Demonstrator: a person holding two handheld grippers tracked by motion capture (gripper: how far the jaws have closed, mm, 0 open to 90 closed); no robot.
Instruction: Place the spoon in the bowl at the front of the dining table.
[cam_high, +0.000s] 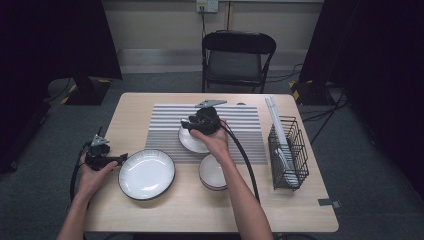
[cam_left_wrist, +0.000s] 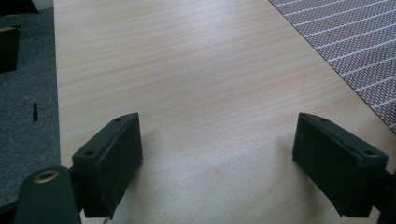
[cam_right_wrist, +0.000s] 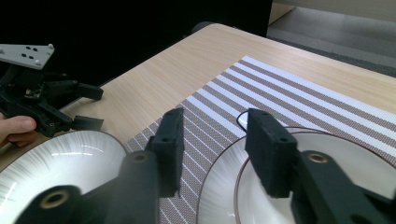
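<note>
We find no legible text, label, brand, number or sign on any surface in these views.

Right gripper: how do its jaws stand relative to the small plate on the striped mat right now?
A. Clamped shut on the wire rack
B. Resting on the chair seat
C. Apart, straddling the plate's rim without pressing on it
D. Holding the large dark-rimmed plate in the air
C: in the right gripper view the right gripper has one jaw outside and one inside the rim of the small plate, with gaps showing, over the striped mat.
</note>
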